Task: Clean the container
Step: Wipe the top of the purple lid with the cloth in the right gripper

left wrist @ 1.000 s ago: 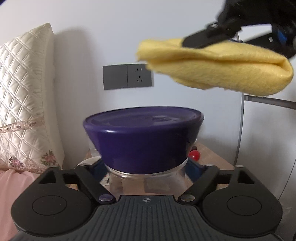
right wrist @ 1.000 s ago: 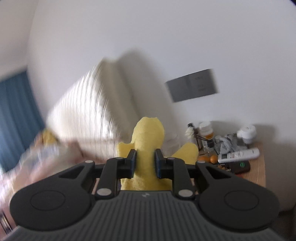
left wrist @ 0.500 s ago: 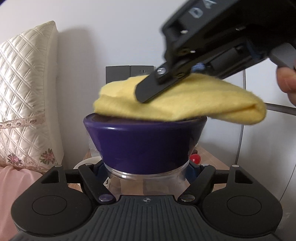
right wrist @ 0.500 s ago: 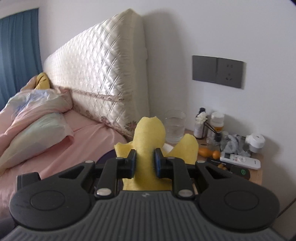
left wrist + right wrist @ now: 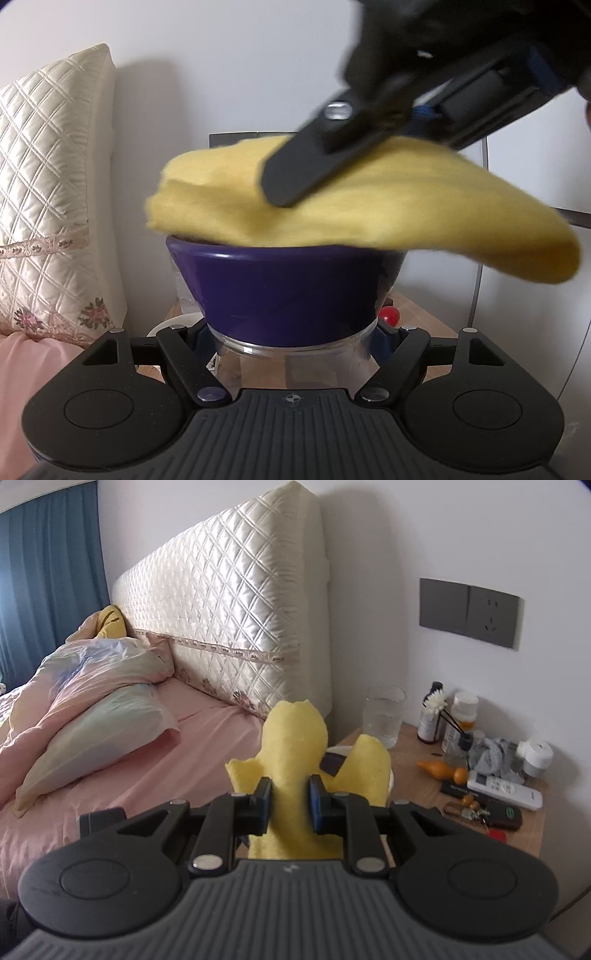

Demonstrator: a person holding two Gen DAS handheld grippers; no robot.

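Note:
In the left wrist view my left gripper (image 5: 291, 332) is shut on a clear container (image 5: 291, 365) with a dark purple lid (image 5: 284, 288), held upright in the air. My right gripper (image 5: 290, 801) is shut on a folded yellow cloth (image 5: 295, 738). In the left wrist view the yellow cloth (image 5: 369, 206) lies flat on top of the purple lid, with one right fingertip (image 5: 295, 177) pressing on it from above. The lid's top face is hidden under the cloth.
A wooden bedside table (image 5: 417, 794) holds a glass (image 5: 384, 716), small bottles (image 5: 461, 716), a white remote (image 5: 506, 788) and other clutter. A quilted cream headboard (image 5: 236, 620) and a pink bed (image 5: 129, 775) lie to the left. A grey wall socket (image 5: 471, 613) is behind.
My right gripper came down with the yellow cloth from above the container onto the purple lid and has slid it across the lid. The left gripper keeps holding the container still.

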